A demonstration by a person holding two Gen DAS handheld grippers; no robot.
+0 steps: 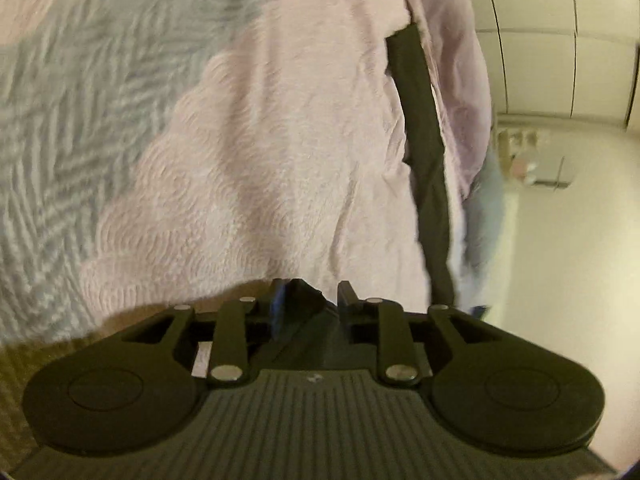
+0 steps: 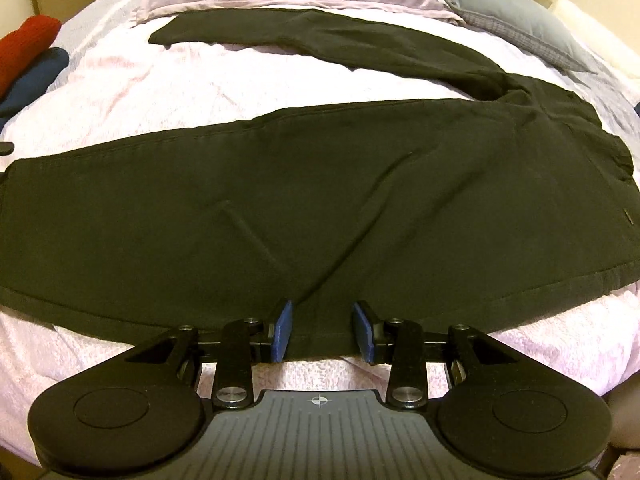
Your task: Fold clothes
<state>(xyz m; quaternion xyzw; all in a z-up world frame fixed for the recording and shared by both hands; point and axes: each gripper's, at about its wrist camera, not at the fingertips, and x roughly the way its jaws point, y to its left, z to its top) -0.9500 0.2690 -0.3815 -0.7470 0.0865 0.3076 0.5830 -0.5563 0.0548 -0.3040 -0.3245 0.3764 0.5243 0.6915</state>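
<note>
Black trousers spread flat on bed. Right claw open, straddling near hem. Left claw pinching dark fabric, likely trouser cuff. Risk: single-layer grab, leg bunches mid-fold.

Black trousers lie ahead of the blue finger pads on a pale pink textured bedspread; a red bundle, navy cloth, grey pillow sit beyond.
</note>
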